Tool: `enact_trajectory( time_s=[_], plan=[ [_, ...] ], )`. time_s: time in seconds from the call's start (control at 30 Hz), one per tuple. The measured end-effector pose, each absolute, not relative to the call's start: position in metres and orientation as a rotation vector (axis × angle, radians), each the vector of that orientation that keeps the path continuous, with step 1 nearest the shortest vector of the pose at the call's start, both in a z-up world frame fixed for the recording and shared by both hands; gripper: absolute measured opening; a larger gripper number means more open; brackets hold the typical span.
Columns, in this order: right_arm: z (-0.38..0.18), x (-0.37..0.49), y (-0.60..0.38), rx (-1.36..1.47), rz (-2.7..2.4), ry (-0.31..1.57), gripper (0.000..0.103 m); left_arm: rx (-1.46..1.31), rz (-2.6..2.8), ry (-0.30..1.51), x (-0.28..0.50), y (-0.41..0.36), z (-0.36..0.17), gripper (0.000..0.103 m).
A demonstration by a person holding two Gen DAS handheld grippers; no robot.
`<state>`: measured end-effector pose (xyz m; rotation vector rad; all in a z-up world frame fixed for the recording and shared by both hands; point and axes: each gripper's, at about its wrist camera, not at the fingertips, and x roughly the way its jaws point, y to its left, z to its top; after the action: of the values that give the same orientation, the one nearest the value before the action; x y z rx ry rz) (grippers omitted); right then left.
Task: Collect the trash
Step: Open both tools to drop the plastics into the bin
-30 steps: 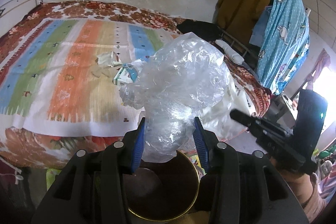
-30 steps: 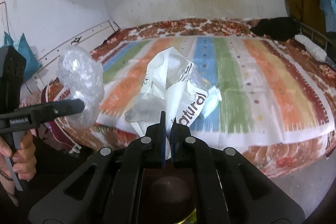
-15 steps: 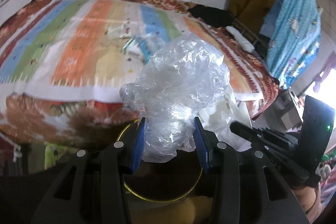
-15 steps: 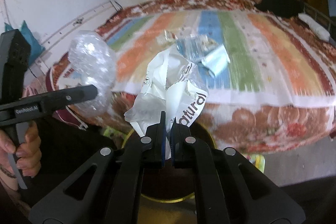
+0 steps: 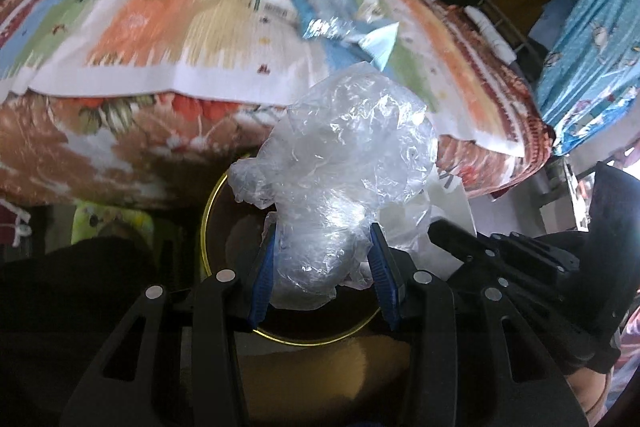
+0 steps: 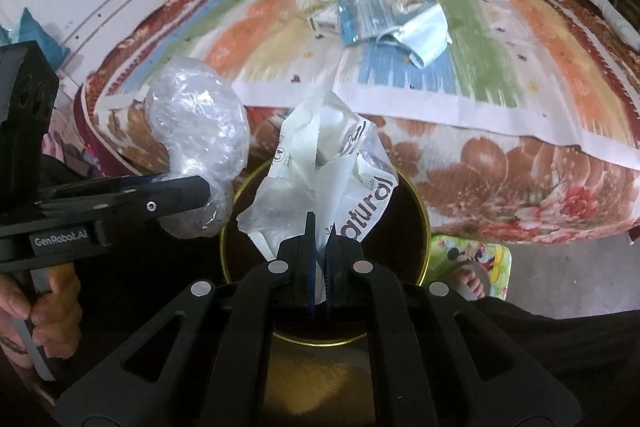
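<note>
Lowered over bin (image 6: pixel 424 227): left gripper (image 5: pixel 322 277) clamped on clear plastic (image 5: pixel 344 163), right gripper (image 6: pixel 319 267) on white bag (image 6: pixel 332 179); release due.

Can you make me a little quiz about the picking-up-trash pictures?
1. What is the left gripper squeezing?
2. True or false: the right gripper pinches a white bag with printed letters.
3. Where does the gold-rimmed bin sit: A) up on the bed, B) below both grippers, beside the bed?

Key: 1. a crumpled clear plastic bag. 2. True. 3. B.
</note>
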<state>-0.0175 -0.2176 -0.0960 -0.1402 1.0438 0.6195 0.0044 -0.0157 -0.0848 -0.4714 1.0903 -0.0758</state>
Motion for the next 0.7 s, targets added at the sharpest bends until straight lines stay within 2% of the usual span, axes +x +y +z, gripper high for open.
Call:
enact_trajectory(
  time_s=[0.27,0.33,0.37,0.4,0.43,0.47,0.5,0.7],
  plan=[
    [-0.124,0.000,-0.214,-0.125,0.566,1.180,0.003,-0.477,-0.045,1.187,0.023,-0.019,-0.107,0.043],
    [-0.132,0.006,-0.213,-0.106,0.554,1.221,0.005,-0.491,-0.042,1.224,0.028,-0.020,-0.115,0.046],
    [-0.134,0.008,-0.214,-0.098,0.546,1.232,0.007,-0.497,-0.046,1.241,0.030,-0.021,-0.118,0.049],
    [-0.138,0.011,-0.214,-0.090,0.538,1.244,0.017,-0.500,-0.053,1.255,0.033,-0.024,-0.122,0.060],
    [-0.139,0.012,-0.214,-0.085,0.532,1.250,0.023,-0.498,-0.054,1.251,0.034,-0.025,-0.123,0.070],
    [-0.140,0.013,-0.214,-0.083,0.527,1.253,0.030,-0.489,-0.045,1.241,0.035,-0.026,-0.122,0.073],
    [-0.140,0.014,-0.215,-0.079,0.524,1.255,0.032,-0.472,-0.026,1.234,0.035,-0.026,-0.122,0.074],
    [-0.135,0.017,-0.222,-0.023,0.524,1.243,0.036,-0.497,0.003,1.219,0.033,-0.017,-0.119,0.074]
  ],
)
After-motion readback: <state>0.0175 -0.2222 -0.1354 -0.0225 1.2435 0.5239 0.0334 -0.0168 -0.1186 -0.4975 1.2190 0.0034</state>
